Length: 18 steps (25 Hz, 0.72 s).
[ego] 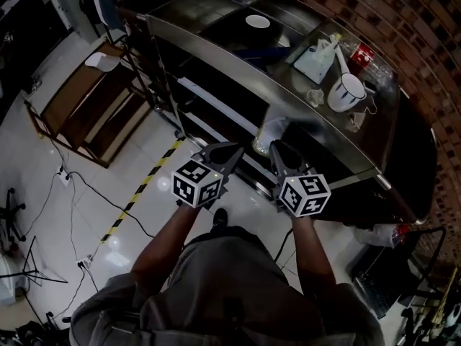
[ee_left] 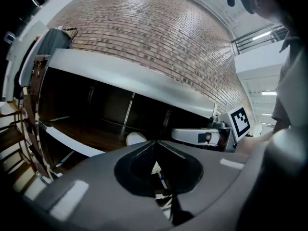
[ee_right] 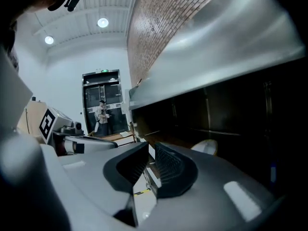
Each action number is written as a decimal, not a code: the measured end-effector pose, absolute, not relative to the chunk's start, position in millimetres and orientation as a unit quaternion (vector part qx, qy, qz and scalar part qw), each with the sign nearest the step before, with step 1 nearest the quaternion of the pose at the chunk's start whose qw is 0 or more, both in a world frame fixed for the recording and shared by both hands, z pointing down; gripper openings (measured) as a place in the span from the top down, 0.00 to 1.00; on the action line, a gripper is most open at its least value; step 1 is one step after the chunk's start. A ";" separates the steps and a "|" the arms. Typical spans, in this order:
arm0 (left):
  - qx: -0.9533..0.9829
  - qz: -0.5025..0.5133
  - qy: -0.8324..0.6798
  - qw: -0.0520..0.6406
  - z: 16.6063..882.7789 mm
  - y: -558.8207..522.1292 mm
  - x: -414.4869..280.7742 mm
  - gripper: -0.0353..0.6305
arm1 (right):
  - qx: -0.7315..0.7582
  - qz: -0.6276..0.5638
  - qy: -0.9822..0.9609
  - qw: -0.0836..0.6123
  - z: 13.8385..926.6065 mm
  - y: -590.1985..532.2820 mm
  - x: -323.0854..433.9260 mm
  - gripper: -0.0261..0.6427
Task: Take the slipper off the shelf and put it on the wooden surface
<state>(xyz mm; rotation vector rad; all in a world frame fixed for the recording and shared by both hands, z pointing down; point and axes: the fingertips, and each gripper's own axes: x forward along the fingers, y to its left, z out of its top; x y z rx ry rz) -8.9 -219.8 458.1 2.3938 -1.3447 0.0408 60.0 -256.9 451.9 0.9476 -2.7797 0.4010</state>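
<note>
A white slipper (ego: pixel 271 131) lies on the dark shelf (ego: pixel 216 99) under the steel counter (ego: pixel 238 60). Both grippers hover side by side just in front of it, pointing into the shelf. My left gripper (ego: pixel 234 151) has its tips touching, shut and empty; from its own view the slipper (ee_left: pixel 135 138) shows just left of the tips (ee_left: pixel 155 143). A narrow gap separates the jaws of my right gripper (ego: pixel 276 148), with nothing between them (ee_right: pixel 150 149); there the slipper (ee_right: pixel 206 147) lies to the right. A wooden rack (ego: pixel 88 108) stands on the floor at the left.
On the counter stand a white jug (ego: pixel 346 91), a carton (ego: pixel 317 58) and a white plate (ego: pixel 257 21). A brick wall (ego: pixel 403 27) runs behind. Yellow-black tape (ego: pixel 141 187) and cables (ego: pixel 65 193) cross the tiled floor. A person stands far off by a door (ee_right: pixel 102 113).
</note>
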 end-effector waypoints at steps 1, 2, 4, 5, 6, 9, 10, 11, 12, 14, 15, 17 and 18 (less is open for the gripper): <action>0.859 0.021 -0.472 0.199 460.4 -225.1 -8.5 0.94 | 0.328 0.141 -0.929 0.093 455.6 -261.3 62.9 0.92; 0.862 0.026 -0.465 0.200 461.7 -230.9 -8.8 0.94 | 0.338 0.145 -0.925 0.096 457.5 -265.8 65.6 0.92; 0.868 0.032 -0.453 0.198 460.7 -244.1 -9.0 0.94 | 0.355 0.148 -0.918 0.098 456.8 -275.7 70.8 0.89; 0.871 0.033 -0.447 0.199 460.3 -248.7 -7.1 0.94 | 0.365 0.149 -0.914 0.099 457.1 -279.4 74.6 0.88; 0.875 0.035 -0.439 0.200 461.1 -251.2 -4.0 0.94 | 0.376 0.153 -0.908 0.100 459.2 -281.9 79.0 0.87; 0.888 0.048 -0.407 0.206 465.7 -254.6 7.1 0.94 | 0.418 0.177 -0.885 0.100 469.8 -284.6 93.5 0.76; 0.892 0.050 -0.398 0.208 466.7 -256.2 9.5 0.94 | 0.432 0.185 -0.877 0.101 473.4 -285.3 97.7 0.71; 0.895 0.052 -0.392 0.209 467.6 -258.5 10.1 0.94 | 0.443 0.192 -0.870 0.102 477.3 -286.4 100.4 0.68; 0.896 0.052 -0.387 0.209 468.9 -261.3 9.1 0.94 | 0.451 0.198 -0.864 0.104 481.7 -287.7 101.4 0.64; 0.899 0.056 -0.379 0.210 473.8 -266.2 6.4 0.94 | 0.462 0.209 -0.855 0.112 494.4 -288.1 100.1 0.62; 0.902 0.059 -0.373 0.211 477.5 -267.6 6.0 0.94 | 0.467 0.215 -0.850 0.119 502.7 -287.1 99.2 0.60; 0.906 0.071 -0.360 0.209 485.7 -270.4 5.5 0.94 | 0.479 0.235 -0.837 0.125 519.3 -285.8 98.0 0.58; 0.908 0.076 -0.356 0.209 489.7 -272.3 3.9 0.94 | 0.486 0.248 -0.829 0.124 527.0 -285.8 97.2 0.58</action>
